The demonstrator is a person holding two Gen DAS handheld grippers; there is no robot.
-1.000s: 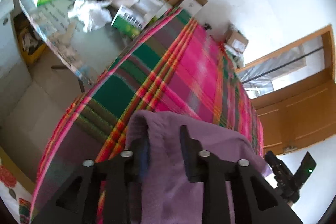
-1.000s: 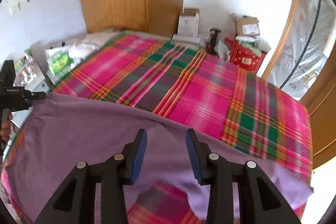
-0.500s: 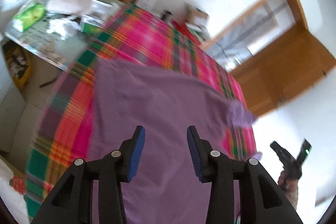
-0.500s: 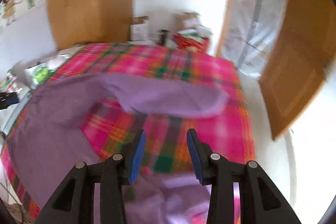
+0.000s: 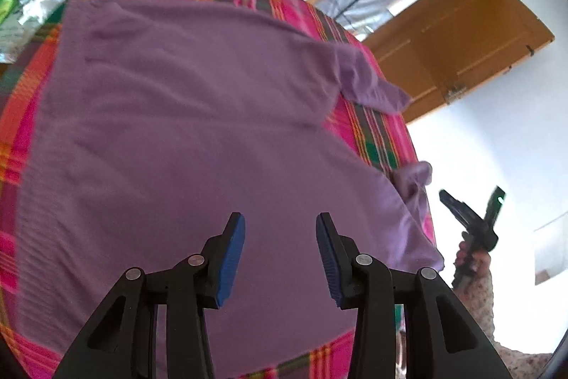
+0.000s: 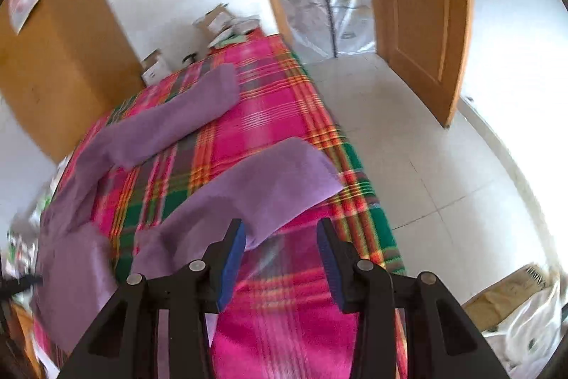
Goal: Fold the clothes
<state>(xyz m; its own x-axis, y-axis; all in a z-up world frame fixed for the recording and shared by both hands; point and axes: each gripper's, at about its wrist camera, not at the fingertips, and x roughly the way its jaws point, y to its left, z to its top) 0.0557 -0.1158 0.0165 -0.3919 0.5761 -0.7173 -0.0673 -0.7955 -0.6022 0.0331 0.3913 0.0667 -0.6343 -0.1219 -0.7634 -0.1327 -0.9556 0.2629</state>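
While the purple sweater [image 5: 184, 116] lies spread flat on the plaid bed [image 6: 284, 116], sleeves out, unfolded, my left gripper [image 5: 280, 254] and right gripper [image 6: 280, 258] hang released, grasping nothing.
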